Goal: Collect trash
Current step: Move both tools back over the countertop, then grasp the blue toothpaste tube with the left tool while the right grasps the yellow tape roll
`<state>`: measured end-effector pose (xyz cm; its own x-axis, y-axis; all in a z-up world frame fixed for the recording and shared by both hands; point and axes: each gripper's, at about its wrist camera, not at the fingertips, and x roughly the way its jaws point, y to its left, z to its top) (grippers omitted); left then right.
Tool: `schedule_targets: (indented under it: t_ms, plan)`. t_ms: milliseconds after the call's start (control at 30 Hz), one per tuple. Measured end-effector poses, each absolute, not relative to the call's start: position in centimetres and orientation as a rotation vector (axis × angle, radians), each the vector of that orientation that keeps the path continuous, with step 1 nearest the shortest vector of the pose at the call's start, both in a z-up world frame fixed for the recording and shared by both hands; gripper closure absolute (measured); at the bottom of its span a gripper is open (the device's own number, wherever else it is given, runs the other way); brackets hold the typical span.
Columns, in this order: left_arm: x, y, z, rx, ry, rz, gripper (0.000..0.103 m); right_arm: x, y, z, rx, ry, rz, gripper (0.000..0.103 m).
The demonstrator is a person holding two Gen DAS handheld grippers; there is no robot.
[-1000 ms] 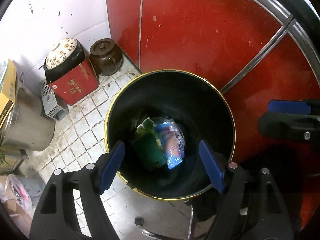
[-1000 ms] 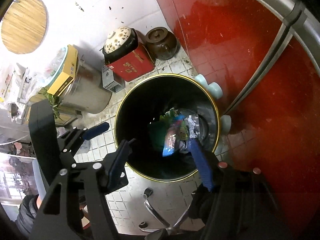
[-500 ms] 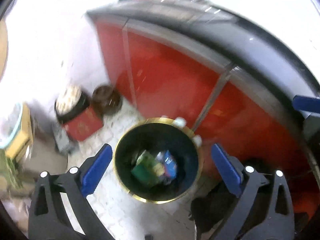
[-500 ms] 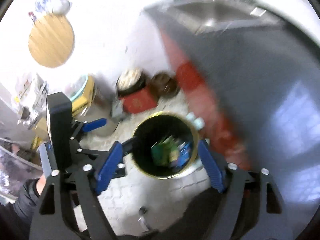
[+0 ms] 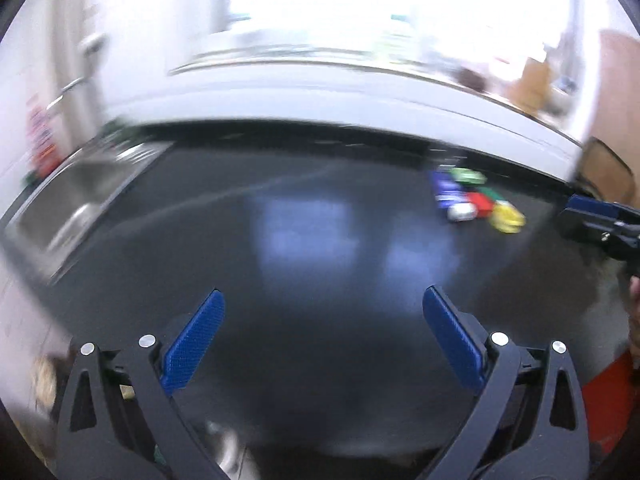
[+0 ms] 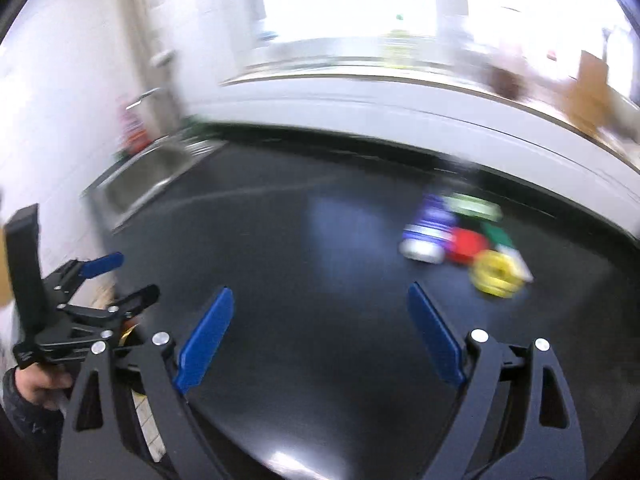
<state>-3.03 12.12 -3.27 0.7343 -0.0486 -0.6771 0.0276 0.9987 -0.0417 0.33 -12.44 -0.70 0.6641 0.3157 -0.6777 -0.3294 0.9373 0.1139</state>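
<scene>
We see a dark glossy surface [image 5: 304,264] with a steel sink [image 5: 76,200] set in its left end, under a bright window [image 6: 344,0]. The trash [image 6: 460,236], a blurred heap of blue, red, green and yellow packets, lies at the far right. Our left claw [image 5: 320,334] has just opened wide and holds nothing; our right claw [image 6: 320,334] too.

Left claw [image 5: 322,336], right claw [image 6: 320,334]: black angular frames, silver round screws, ribbed blue pads [image 6: 206,336]; dark knitted sleeve [image 6: 20,416] at left hand.
</scene>
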Motion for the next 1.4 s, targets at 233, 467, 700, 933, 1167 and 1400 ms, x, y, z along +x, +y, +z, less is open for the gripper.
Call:
schedule_targets:
  t_ms: [233,467,700,933,1167,1400]
  plan:
    - [1.7,0.7,-3.7,0.1,0.796,-0.201,0.007,1.2,-23.1,-2.2,0.039,0.786,0.226,0.018]
    - [7.7,-3.6,-6.4,0.166,0.855,-0.234,0.007,3.7,-24.4,-5.3,0.046,0.839,0.213,0.018]
    - [14.4,-5.9,-11.1,0.178,0.947,-0.227,0.007,8.2,-23.7,-10.8,0.023,0.94,0.245,0.022]
    - [19.6,-6.4,-14.3,0.161,0.984,-0.209,0.007,13.8,-22.6,-14.2,-0.025,0.989,0.245,0.028]
    - [22.6,-5.5,-14.2,0.153,0.948,-0.245,0.007,17.5,-21.4,-14.3,-0.065,0.952,0.246,0.035]
    - [23.1,-5.5,-13.7,0.19,0.913,-0.313,0.031,18.0,-21.3,-14.3,-0.076,0.922,0.245,0.048]
